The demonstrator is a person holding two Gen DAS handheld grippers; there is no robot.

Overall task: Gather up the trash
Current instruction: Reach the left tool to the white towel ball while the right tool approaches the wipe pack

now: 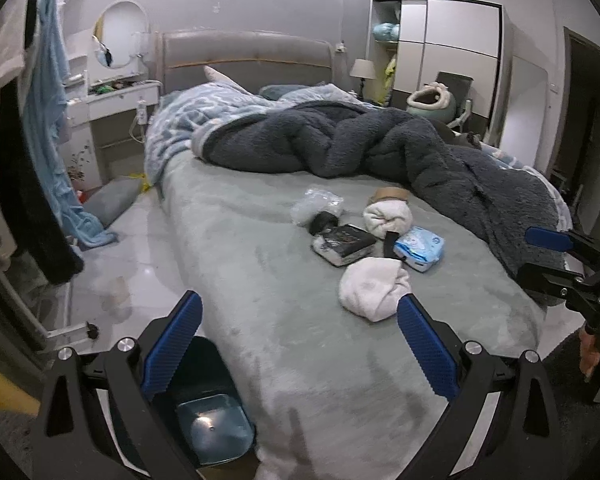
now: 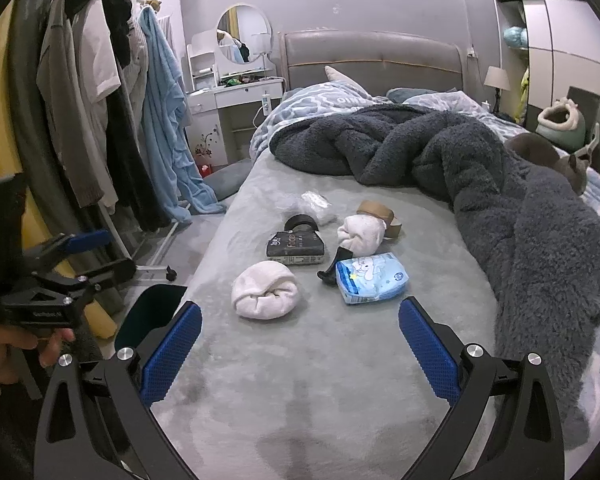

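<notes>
Progress: nothing collected yet; all the clutter lay on the bed (image 2: pixel 300 380), the bin (image 1: pixel 216 420) on the floor at its left corner
Left gripper (image 1: pixel 300 344): spread wide, empty
Right gripper (image 2: pixel 300 344): spread wide, empty
Blue tissue pack (image 2: pixel 372 278): lay flat mid-bed, long axis slanting left-right, just beside the black clip (image 2: pixel 334 266)
Black pack (image 2: pixel 296 248): flat, long axis roughly crosswise
Left to do: every item

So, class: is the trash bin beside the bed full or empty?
Empty as far as shown: the left wrist view looks into the trash bin and shows its bare blue bottom; the near part is hidden.
</notes>
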